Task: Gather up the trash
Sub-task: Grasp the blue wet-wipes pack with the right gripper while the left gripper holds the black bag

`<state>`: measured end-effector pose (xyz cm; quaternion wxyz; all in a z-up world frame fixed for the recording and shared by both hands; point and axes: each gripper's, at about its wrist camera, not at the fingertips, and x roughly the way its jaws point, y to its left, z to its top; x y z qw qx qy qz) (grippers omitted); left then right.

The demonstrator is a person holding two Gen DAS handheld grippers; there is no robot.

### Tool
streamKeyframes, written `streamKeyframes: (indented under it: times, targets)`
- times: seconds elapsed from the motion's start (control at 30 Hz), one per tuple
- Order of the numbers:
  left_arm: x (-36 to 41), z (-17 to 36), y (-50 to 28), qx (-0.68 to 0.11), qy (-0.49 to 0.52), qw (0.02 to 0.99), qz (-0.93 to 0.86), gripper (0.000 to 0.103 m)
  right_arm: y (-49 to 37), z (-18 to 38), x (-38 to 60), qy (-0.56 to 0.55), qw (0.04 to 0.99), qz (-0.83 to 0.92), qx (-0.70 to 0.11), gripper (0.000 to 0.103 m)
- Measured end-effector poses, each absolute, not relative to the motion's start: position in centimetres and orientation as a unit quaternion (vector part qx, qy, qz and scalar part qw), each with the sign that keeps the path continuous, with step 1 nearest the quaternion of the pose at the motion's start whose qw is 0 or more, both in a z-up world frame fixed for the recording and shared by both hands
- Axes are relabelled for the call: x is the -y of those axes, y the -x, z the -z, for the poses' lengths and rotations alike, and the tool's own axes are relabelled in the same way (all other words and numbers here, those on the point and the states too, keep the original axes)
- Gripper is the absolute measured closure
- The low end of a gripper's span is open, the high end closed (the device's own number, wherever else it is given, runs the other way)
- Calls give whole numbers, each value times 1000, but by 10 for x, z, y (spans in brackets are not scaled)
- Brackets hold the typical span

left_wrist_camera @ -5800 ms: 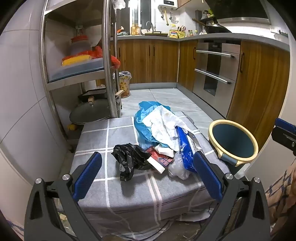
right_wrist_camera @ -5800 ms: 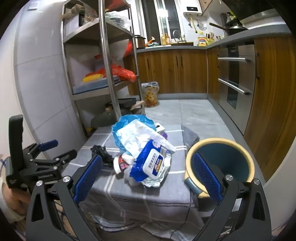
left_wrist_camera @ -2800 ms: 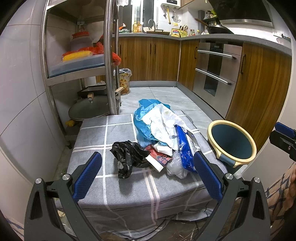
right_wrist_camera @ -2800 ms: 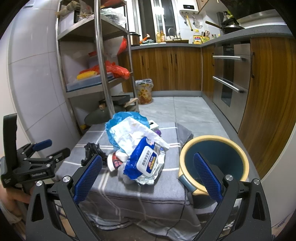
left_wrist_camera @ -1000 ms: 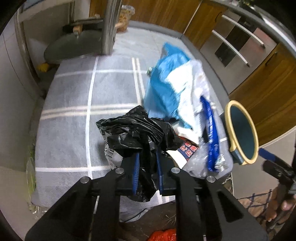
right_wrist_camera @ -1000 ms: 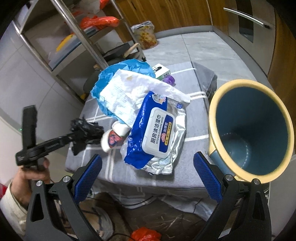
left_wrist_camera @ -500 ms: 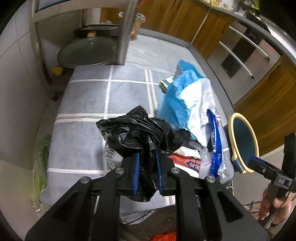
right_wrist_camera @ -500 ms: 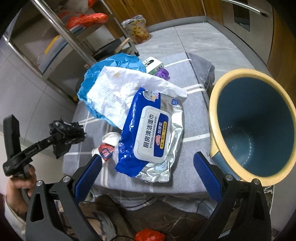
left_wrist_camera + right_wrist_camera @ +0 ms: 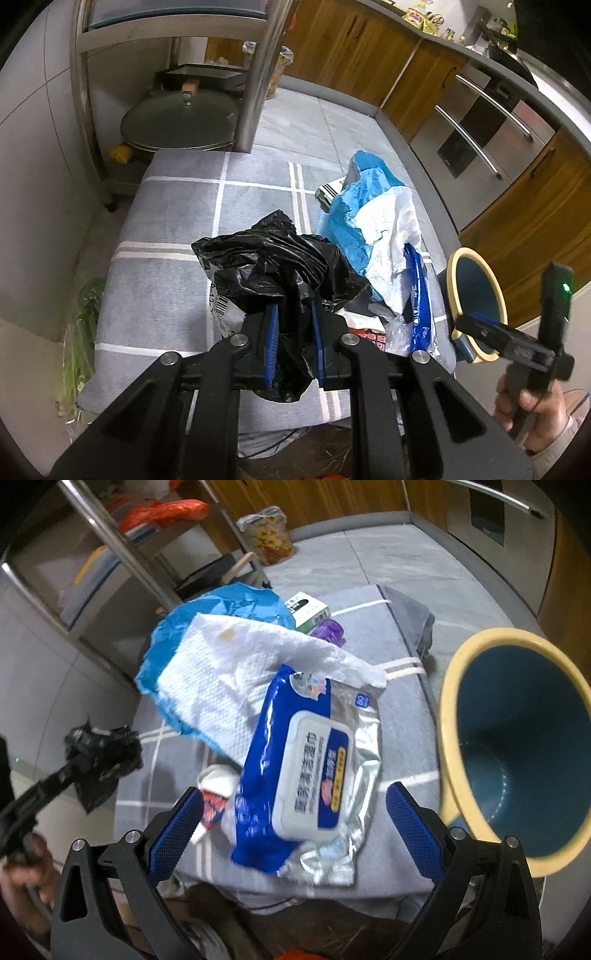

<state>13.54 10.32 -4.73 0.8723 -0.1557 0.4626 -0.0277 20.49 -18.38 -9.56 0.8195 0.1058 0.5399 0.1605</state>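
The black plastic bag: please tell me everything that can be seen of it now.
The black plastic bag is thin, glossy film, crumpled into a loose bunch with many creases. The left tongs are shut on it: both blue pads press its lower part, and a tail of film hangs down between the arms. In the right wrist view it hangs clear above the grey checked cloth, beside the pile of rubbish. A pale scrap with a printed barcode shows at its left edge; whether this is attached cannot be told.
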Motion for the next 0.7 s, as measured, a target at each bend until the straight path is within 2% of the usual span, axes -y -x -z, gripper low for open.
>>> streamKeyframes:
  times: [0.33, 0.53, 0.57, 0.67, 0.7]
  targets:
    - [-88, 47, -140, -461, 151, 873, 47, 88, -244, 129, 155, -73, 794, -110, -593, 5]
    - [-86, 43, -139, -455, 153, 876, 52, 88, -244, 136, 175, -121, 786, -120, -595, 8]
    - [-86, 43, -139, -455, 154, 876, 53, 88, -243, 136, 179, -129, 785, -123, -594, 11]
    - [-85, 42, -138, -453, 155, 876, 57, 88, -244, 137, 196, -160, 776, -134, -596, 34]
    - [-84, 41, -137, -453, 154, 876, 58, 88, -244, 137, 203, -171, 774, -135, -594, 36]
